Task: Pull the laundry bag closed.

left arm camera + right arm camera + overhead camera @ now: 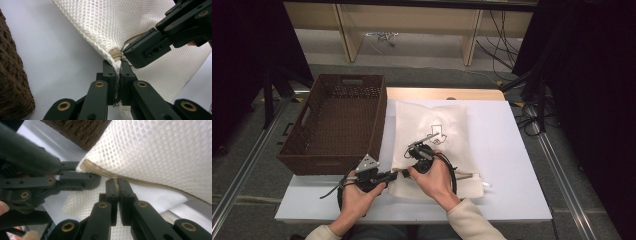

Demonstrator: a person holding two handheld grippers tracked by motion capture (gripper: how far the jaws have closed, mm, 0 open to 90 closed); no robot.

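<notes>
I've got the white mesh bag (432,145) lying flat on the white table (512,165), just right of the brown woven basket (337,122), which hangs over the table's left edge. The bag's long axis runs away from me, from the near edge up toward the far side of the table, leaning slightly; the black printed figure (435,134) sits about midway, and the drawstring end faces me, with a beige cord (467,174) trailing out to the right at the near end. Both tools are working that near left corner. My left gripper (393,174) comes in from the left, level with the table, and in the left gripper view its jaws are clamped tight on the bag's edge (117,65), right below the little ribbed beige cord end (115,54); the mesh fans up and away from the tips. My right gripper (408,154) sits just beyond it, over the bag, hand resting on the fabric. In the right gripper view its jaws are pressed together on the beige-trimmed hem (116,179), the mesh (160,152) rising above and to the right of the tips, the basket (80,132) behind. The two pairs of tips are just beside each other, the left one's jaws (80,178) crossing in at the side, both pinching the same corner of the opening.
</notes>
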